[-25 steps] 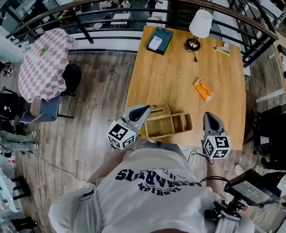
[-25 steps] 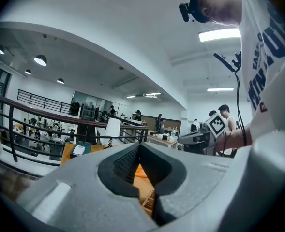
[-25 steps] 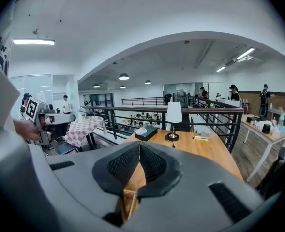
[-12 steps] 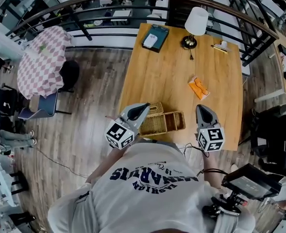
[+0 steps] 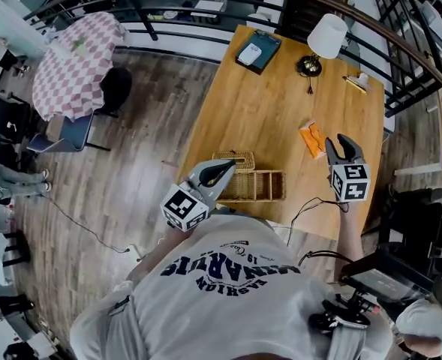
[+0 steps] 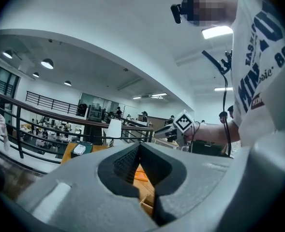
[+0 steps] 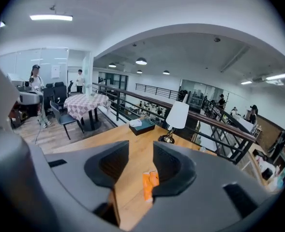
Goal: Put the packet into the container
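wooden surface (image 5: 266,118) | packet (image 5: 313,139) lying outside container (image 5: 254,185), nothing done yet | right gripper (image 5: 344,147) hovering just beside it, jaws just opening, empty | left gripper (image 5: 227,169) jaws together, empty

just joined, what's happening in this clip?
A person stands at a wooden table with tongs in each hand. The right tongs are just beside the orange packet, which lies flat on the table. Their jaws have just been opening, and nothing is gripped yet. The left tongs are shut and empty, by the wicker basket at the near edge. The packet is not in the basket yet.
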`<state>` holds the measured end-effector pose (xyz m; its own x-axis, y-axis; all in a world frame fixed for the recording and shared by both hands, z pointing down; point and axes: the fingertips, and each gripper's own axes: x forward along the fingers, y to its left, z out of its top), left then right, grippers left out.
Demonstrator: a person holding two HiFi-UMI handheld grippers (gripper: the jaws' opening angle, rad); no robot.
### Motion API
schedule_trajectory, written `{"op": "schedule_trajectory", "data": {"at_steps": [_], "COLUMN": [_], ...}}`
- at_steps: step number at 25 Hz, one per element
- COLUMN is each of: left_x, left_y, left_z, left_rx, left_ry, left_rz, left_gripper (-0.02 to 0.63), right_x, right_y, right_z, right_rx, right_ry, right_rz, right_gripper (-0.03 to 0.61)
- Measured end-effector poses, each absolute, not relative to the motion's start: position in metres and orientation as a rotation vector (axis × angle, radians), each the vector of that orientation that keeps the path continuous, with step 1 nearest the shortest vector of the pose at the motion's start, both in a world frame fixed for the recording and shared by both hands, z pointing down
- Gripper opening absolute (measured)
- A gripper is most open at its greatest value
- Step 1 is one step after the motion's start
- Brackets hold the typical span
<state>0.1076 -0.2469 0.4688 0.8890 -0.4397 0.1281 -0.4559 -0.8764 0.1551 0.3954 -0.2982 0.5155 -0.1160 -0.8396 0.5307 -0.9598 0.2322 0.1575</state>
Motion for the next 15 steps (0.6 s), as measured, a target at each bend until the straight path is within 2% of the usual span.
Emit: {"op": "schedule_trajectory", "data": {"at_steps": [7, 10, 15], "left_x": [0.092, 0.084, 0.073], "left_y": [-0.243, -0.245, -0.251], "left_z": [0.473, 0.479, 0.479], "left_rx": [2.835, 2.815, 2.796], "left_ry": [-0.766, -0.803, -0.863], "left_rz": [0.131, 0.140, 0.143], "left_gripper": [0.003, 0.003, 0.003], "right_x": [0.446, 0.452, 0.454], "right_y": [-0.342, -0.353, -0.372], "right_z": [0.542, 0.569, 0.600], "right_rx": [1.374, 1.236, 1.149], "right_ry": [-1.779, -1.715, -1.661], "right_rz": [0.347, 0.408, 0.431], "right_gripper": [0.461, 0.518, 0.572]}}
